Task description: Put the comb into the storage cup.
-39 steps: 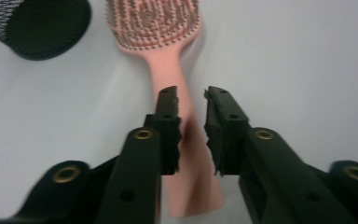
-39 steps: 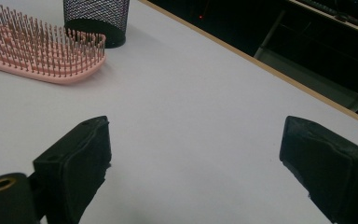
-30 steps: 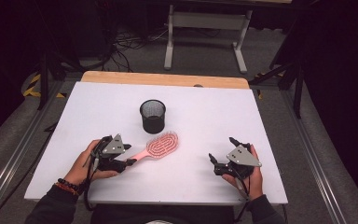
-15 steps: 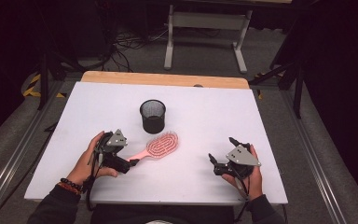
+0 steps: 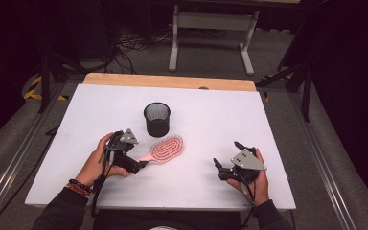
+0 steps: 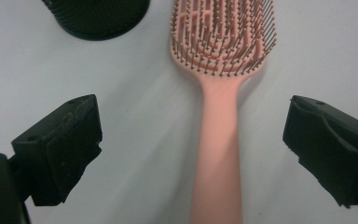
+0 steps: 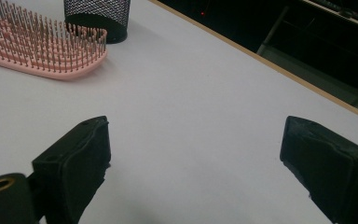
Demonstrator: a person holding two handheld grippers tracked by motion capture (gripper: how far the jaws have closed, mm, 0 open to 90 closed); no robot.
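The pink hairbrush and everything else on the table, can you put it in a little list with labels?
hairbrush: pink hairbrush lies flat on the table, bristles up, handle toward the left gripper
cup: black mesh cup stands upright just behind the hairbrush
left gripper: left gripper has its jaws wide on either side of the handle, not touching it
right gripper: right gripper has open jaws with nothing between them, apart from the hairbrush
table: white table with a wooden strip along its far edge
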